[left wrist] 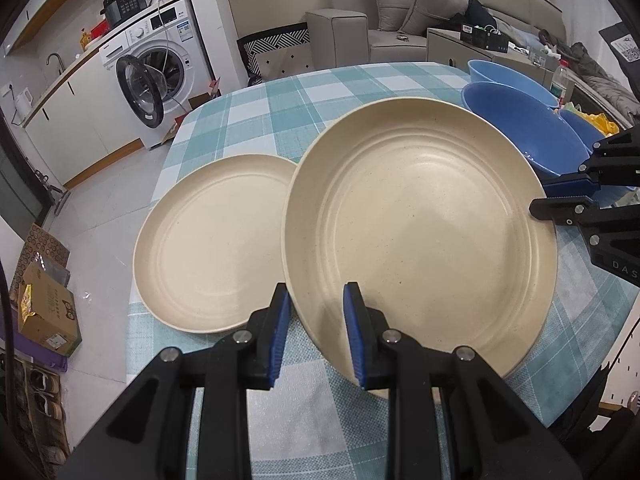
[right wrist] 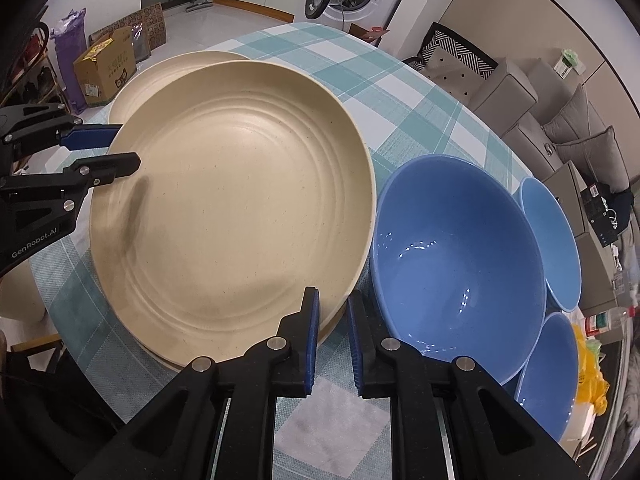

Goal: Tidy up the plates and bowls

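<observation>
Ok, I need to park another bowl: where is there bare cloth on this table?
The far tablecloth beyond the gripped plate and second plate is bare, as is a strip at the near edge. Crowded: the blue bowls cluster right of the gripped plate.

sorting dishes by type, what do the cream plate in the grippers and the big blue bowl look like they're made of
Cream plate: matte with fine dark specks and moulded rings, likely wheat-straw or similar plastic, though matte ceramic is possible.
Blue bowl: smooth and glossy with sharp light reflections, so glazed ceramic or shiny plastic; the look alone cannot settle which.
</observation>
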The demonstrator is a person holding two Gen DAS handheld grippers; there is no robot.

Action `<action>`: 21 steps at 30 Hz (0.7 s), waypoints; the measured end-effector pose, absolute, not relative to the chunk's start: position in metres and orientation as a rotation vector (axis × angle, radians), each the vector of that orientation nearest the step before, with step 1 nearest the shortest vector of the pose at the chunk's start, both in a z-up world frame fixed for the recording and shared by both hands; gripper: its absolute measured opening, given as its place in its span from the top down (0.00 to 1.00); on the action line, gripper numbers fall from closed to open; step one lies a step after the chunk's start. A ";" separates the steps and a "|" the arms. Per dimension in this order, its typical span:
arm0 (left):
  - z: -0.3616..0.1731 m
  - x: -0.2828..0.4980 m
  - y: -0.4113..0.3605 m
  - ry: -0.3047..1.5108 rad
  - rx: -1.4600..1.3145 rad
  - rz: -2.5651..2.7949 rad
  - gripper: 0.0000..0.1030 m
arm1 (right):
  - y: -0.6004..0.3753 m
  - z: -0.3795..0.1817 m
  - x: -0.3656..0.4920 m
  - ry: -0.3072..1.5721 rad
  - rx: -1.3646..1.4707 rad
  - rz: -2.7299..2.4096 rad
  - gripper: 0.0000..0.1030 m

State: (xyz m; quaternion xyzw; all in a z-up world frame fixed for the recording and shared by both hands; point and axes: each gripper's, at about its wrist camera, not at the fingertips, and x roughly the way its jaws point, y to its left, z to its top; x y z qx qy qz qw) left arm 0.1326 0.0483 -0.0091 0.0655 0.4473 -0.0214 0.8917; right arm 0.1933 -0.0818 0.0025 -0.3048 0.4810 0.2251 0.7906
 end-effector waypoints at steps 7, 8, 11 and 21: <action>-0.011 0.135 0.050 0.940 0.136 -0.046 0.76 | -0.079 -0.006 0.189 1.064 -0.674 0.489 0.85; -0.011 0.135 0.050 0.939 0.135 -0.046 0.76 | -0.079 -0.008 0.189 1.065 -0.681 0.485 0.85; -0.012 0.136 0.048 0.942 0.136 -0.048 0.76 | -0.079 -0.012 0.190 1.072 -0.686 0.477 0.85; -0.017 0.141 0.041 0.954 0.150 -0.078 0.75 | -0.076 -0.020 0.187 1.088 -0.718 0.503 0.83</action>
